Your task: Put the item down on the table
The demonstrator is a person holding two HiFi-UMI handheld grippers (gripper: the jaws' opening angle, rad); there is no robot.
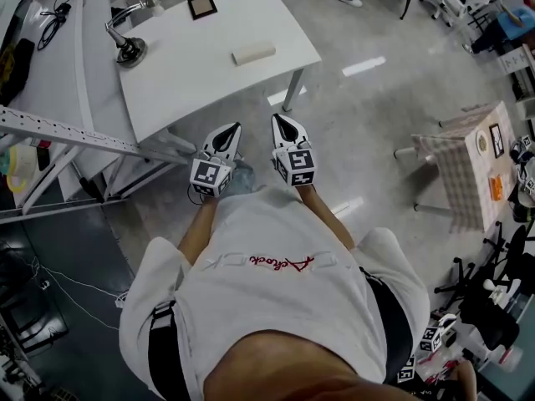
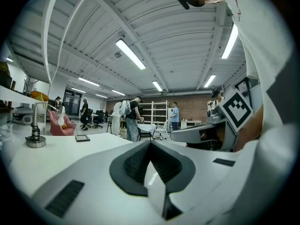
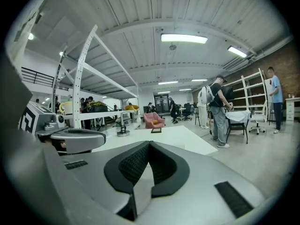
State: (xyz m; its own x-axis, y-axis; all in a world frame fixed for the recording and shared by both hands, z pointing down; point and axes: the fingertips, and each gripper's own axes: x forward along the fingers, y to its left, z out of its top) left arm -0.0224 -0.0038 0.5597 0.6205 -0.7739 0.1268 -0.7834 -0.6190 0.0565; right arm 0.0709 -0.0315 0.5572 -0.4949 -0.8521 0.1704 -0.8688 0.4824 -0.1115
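Left gripper (image 1: pixel 231 132) and right gripper (image 1: pixel 282 125) are held side by side, each with jaws pressed together and nothing between them. The beige block (image 1: pixel 253 53) lies flat on the white table (image 1: pixel 192 69), at 12 o'clock from the grippers and well apart. A metal stand (image 1: pixel 129 50) sits at its 9 o'clock and a black-framed square (image 1: pixel 201 5) at its 10 o'clock.

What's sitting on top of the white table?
A pale block, a small black frame and a metal stand are on the white table. The tabletop hides whatever is under it.
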